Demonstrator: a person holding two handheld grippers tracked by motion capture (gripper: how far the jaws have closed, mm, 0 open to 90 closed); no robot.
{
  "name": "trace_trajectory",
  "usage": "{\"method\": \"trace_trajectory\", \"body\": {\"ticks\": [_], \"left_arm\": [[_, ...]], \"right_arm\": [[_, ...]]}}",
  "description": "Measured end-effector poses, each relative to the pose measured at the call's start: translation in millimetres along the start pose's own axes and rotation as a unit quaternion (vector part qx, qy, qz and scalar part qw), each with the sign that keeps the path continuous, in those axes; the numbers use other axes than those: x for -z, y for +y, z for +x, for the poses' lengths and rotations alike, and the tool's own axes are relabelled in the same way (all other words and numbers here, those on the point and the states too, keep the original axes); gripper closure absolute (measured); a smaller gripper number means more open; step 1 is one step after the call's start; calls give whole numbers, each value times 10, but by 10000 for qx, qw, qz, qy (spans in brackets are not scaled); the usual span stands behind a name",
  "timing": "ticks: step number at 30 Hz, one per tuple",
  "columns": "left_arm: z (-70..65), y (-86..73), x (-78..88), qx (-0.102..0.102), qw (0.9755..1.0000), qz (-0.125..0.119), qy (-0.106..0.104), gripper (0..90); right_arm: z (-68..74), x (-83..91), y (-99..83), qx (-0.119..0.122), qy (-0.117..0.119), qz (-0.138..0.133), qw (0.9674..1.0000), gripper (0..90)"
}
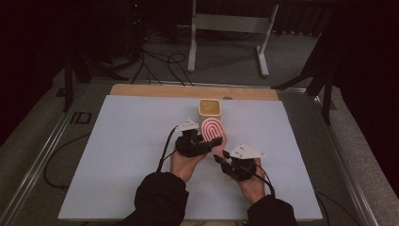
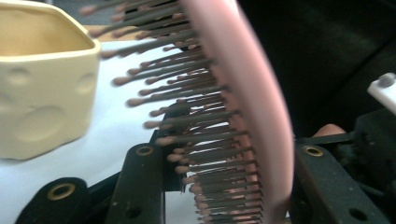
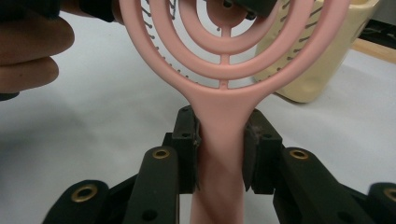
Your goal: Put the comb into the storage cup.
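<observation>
A pink hairbrush (image 1: 212, 128) with a ringed open head is held above the white table sheet (image 1: 131, 155) between both grippers. My right gripper (image 3: 220, 149) is shut on the brush handle (image 3: 222, 116), its pads pressing both sides. My left gripper (image 2: 233, 149) is shut across the brush head (image 2: 254, 93), one jaw on the bristle side and the other behind the pink back. In the high view the left gripper (image 1: 214, 141) reaches in from the left and the right gripper (image 1: 220, 157) from below right. A cream cup (image 1: 210, 108) stands just behind the brush.
The cream cup (image 2: 42, 84) has dimpled walls and sits close to the bristle tips. A hand (image 3: 28, 46) holds the left gripper at the upper left of the right gripper view. Beyond the table's wooden back edge (image 1: 155, 89) lie cables and a white stand (image 1: 226, 28).
</observation>
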State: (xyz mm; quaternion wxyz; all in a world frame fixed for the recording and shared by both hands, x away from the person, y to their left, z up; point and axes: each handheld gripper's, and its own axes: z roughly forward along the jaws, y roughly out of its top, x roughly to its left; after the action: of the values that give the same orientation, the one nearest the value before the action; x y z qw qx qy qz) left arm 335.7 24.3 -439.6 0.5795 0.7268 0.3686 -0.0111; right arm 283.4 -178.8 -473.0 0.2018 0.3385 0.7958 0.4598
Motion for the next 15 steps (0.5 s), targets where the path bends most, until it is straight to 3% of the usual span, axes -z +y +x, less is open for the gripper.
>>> {"method": "trace_trajectory", "body": {"ticks": [10,15], "left_arm": [[19,18,28,303,9991,-144,-260,645],[4,40,40,221,9994,-158,-219,646]], "right_arm": [[-17,28,15,-5,82,-136,9999,695],[-27,29,15,-29,128,-167,9998,670]]}}
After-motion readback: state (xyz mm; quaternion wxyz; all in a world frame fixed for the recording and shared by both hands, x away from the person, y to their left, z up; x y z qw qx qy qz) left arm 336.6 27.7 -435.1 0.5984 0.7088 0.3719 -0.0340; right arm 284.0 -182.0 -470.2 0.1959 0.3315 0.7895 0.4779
